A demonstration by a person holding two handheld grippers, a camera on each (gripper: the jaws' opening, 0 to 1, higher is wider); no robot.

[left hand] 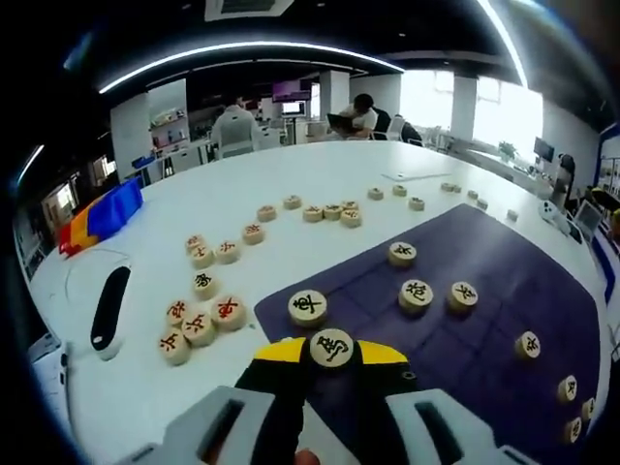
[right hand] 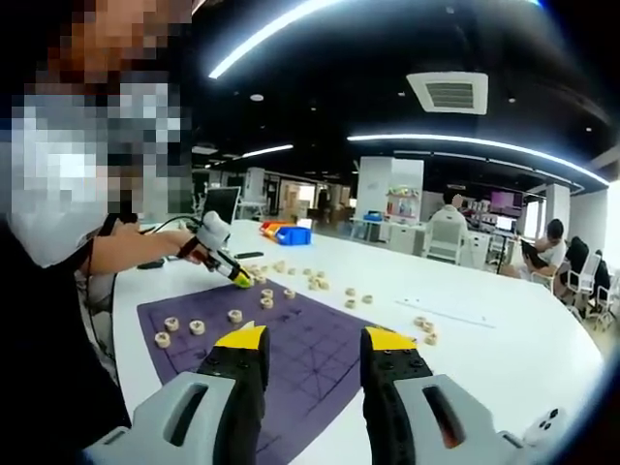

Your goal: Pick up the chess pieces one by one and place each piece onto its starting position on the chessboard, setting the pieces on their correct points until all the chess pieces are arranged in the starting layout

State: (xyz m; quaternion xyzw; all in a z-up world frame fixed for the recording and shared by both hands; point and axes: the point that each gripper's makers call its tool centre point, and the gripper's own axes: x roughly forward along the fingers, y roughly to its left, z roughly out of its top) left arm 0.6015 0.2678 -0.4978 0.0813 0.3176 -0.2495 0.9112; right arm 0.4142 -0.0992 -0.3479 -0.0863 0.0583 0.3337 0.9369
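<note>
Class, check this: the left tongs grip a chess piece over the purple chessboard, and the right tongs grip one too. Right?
Not quite. The right tongs are open and hold nothing, as the right gripper view shows. The left tongs do grip a chess piece over the purple chessboard.

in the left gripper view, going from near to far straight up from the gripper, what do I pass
left gripper shut on a black-marked chess piece → a black-marked piece on the purple chessboard mat → bare white table → row of red-marked pieces → seated people.
</note>
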